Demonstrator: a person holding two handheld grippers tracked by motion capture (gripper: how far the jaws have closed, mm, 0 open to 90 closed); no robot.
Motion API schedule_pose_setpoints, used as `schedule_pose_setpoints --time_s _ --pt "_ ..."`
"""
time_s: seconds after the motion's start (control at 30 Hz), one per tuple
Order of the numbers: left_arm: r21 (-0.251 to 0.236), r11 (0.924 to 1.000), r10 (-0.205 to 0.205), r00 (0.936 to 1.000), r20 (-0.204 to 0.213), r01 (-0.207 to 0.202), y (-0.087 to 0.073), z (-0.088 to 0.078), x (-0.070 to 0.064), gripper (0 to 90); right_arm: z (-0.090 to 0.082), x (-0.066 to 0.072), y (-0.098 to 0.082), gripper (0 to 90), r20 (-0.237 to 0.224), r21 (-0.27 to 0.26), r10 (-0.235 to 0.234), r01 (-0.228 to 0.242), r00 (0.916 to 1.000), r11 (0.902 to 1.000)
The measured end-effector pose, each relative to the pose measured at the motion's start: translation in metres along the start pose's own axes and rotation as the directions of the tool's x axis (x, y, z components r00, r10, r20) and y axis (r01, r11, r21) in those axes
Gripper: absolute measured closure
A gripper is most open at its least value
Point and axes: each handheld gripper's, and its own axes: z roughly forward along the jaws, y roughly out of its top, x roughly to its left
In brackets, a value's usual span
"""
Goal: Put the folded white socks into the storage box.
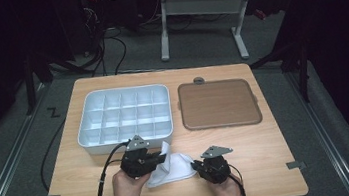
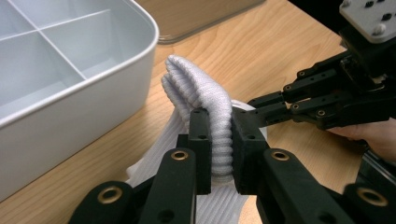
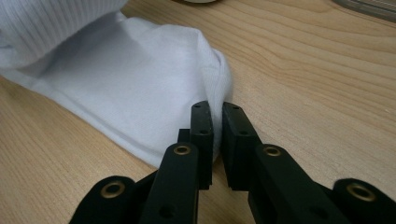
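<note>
Holding a white sock [image 1: 172,168] between both claws, just in front of the divider tray [image 1: 98,137], the person seems to be folding it. Risk, in my opinion: the right gripper [image 3: 215,122] pinches only the thin edge of the fabric, so w/ a small pull the edge can slip out & the fold opens. The left gripper [image 2: 219,140] is pressed on the thick ribbed cuff, nearly closed, cuff lifted beside the tray wall. The brown lid [image 1: 218,103] lies right of the tray.
</note>
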Motion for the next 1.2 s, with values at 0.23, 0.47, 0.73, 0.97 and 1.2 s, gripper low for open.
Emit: schedule_pose_setpoints --time_s 0.23,0.47,0.73,0.97,1.2 --pt "0.029 0.9993 0.023 0.9997 0.004 -0.023 -0.009 0.011 -0.006 80.2 0.000 0.001 -0.001 84.2 0.006 -0.004 0.002 -0.002 1.0000 1.0000" --pt "0.048 0.9980 0.042 0.9991 -0.004 -0.042 -0.015 0.021 -0.008 80.0 0.001 0.000 -0.001 83.7 0.006 -0.006 0.000 0.000 1.0000 1.0000" --pt "0.066 0.9967 0.049 0.9988 -0.005 -0.049 -0.023 0.031 -0.010 79.7 0.001 0.001 -0.002 83.6 0.008 -0.007 -0.003 0.003 1.0000 1.0000" --pt "0.088 0.9936 0.072 0.9973 -0.013 -0.070 -0.031 0.038 -0.011 78.0 0.001 0.001 -0.002 83.4 0.007 -0.008 -0.003 0.003 1.0000 1.0000" --pt "0.089 0.9928 0.083 0.9964 -0.020 -0.080 -0.035 0.043 -0.011 75.8 0.001 0.000 -0.002 83.3 0.006 -0.008 0.001 -0.001 1.0000 1.0000"
